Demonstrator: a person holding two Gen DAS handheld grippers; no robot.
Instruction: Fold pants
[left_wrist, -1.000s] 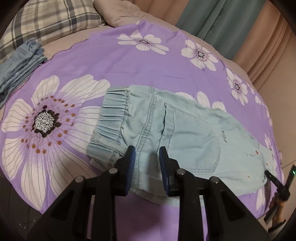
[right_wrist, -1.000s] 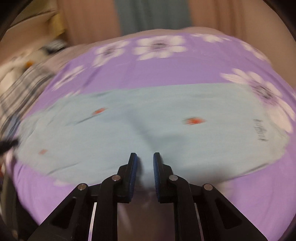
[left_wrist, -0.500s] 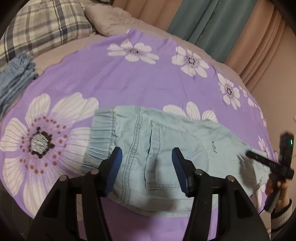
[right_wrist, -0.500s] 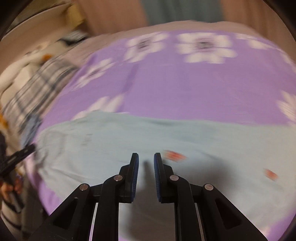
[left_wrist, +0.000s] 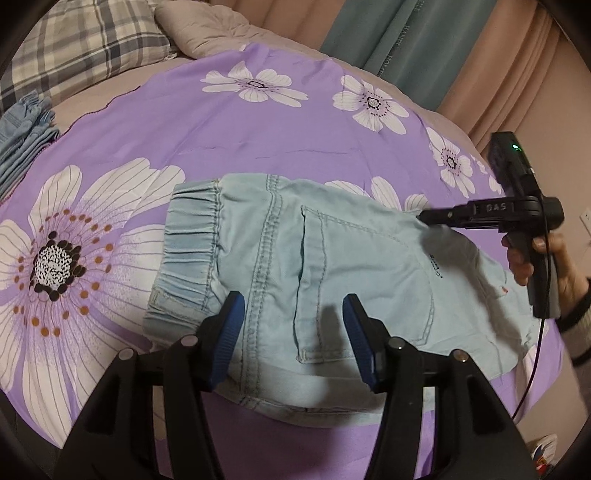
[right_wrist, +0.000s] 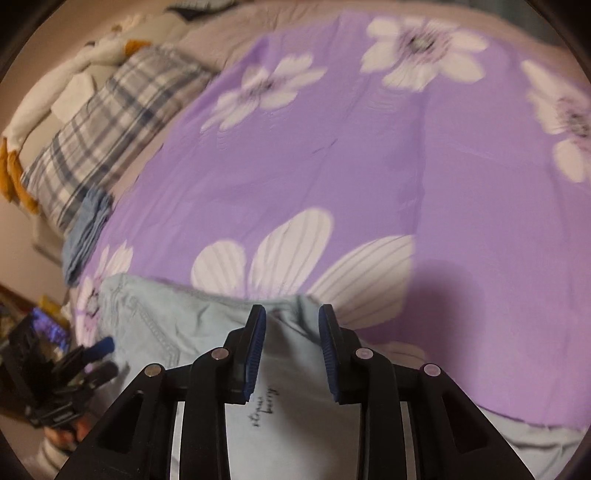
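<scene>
Light blue denim pants lie on the purple flowered sheet, elastic waistband to the left, back pocket up. My left gripper is open and empty, hovering over the pants near the pocket. My right gripper shows at the right in the left wrist view, its tip over the far edge of the pants. In the right wrist view the right gripper is open above the far edge of the pants, holding nothing. The left gripper shows at lower left there.
A plaid pillow and a beige pillow lie at the head of the bed. Folded blue jeans sit at the left edge. Curtains hang behind. Clutter lies off the bed's side.
My left gripper opened and rose off the pants. My right gripper swung along the pants toward the waist end and opened.
</scene>
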